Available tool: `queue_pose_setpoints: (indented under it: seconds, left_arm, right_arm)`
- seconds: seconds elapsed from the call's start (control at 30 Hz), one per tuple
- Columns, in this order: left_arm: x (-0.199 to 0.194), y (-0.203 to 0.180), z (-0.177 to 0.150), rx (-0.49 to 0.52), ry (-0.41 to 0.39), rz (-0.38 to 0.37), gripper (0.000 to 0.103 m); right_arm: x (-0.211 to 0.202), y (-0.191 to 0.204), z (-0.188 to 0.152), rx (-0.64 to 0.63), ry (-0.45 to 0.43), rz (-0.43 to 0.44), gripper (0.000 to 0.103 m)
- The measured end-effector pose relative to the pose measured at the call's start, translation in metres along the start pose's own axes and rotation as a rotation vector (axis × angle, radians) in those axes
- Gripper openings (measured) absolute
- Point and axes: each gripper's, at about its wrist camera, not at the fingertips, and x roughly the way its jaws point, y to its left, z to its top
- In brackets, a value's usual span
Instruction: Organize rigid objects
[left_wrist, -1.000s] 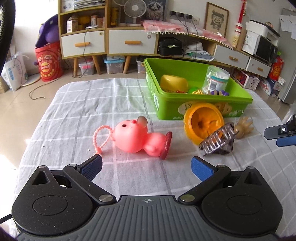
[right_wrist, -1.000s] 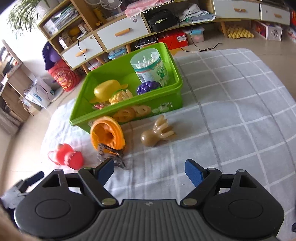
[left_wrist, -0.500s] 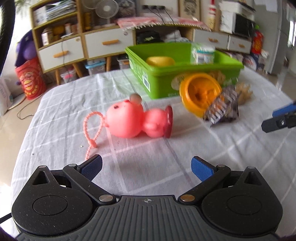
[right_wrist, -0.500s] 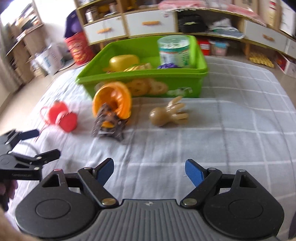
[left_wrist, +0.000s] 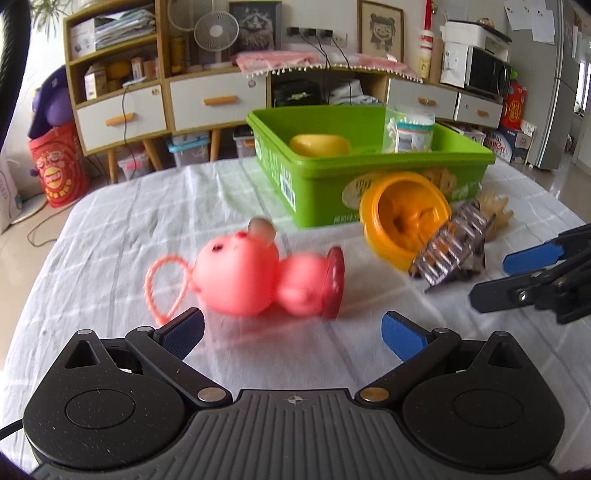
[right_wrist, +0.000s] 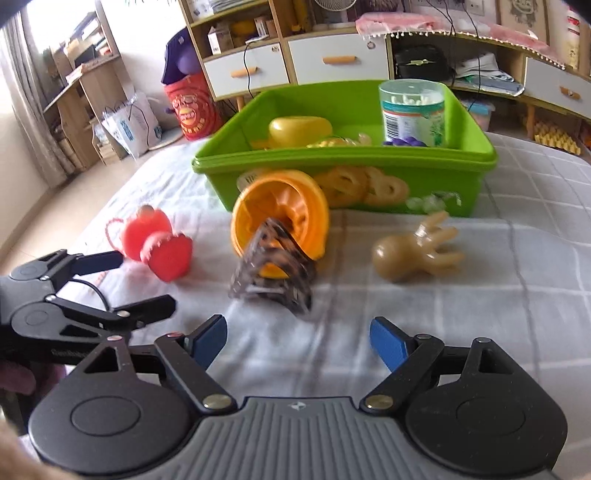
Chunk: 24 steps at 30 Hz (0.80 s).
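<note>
A pink rubber mouse toy (left_wrist: 255, 273) lies on the checked cloth just ahead of my open, empty left gripper (left_wrist: 291, 332). It also shows in the right wrist view (right_wrist: 155, 240). An orange cup (left_wrist: 404, 216) lies on its side against the green bin (left_wrist: 317, 192), with a brown hair claw (left_wrist: 450, 247) in front of it. My open, empty right gripper (right_wrist: 297, 339) faces the hair claw (right_wrist: 273, 273), the orange cup (right_wrist: 284, 218) and a tan octopus toy (right_wrist: 413, 251). The bin (right_wrist: 476, 162) holds a yellow case, a cotton swab jar and small toys.
The left gripper shows at the left of the right wrist view (right_wrist: 122, 291); the right gripper shows at the right of the left wrist view (left_wrist: 517, 273). Beyond the table stand drawer cabinets (left_wrist: 218, 99), a red bucket (left_wrist: 55, 166) and shelves.
Both grippers have dropped lower and moved closer to the objects on the cloth. The two grippers have come nearer to each other. Nothing on the table moved.
</note>
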Motion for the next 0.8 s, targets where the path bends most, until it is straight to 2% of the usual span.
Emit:
queue_pose_setpoints:
  seconds: [0.17, 0.3, 0.67, 0.8]
  left_arm:
    - [0.009, 0.002, 0.002, -0.027, 0.003, 0.018, 0.101]
    - [0.012, 0.003, 0.003, -0.037, -0.007, 0.024, 0.101]
    - [0.013, 0.013, 0.008, -0.118, -0.025, 0.027, 0.101]
    - [0.010, 0.011, 0.010, -0.111, -0.038, 0.026, 0.100]
  right_arm:
    - [0.007, 0.009, 0.005, 0.004, -0.013, 0.035, 0.066]
    - [0.012, 0.014, 0.008, 0.004, -0.018, 0.022, 0.066]
    - [0.017, 0.009, 0.018, 0.106, -0.026, -0.005, 0.066]
    - [0.016, 0.010, 0.018, 0.101, -0.019, -0.022, 0.060]
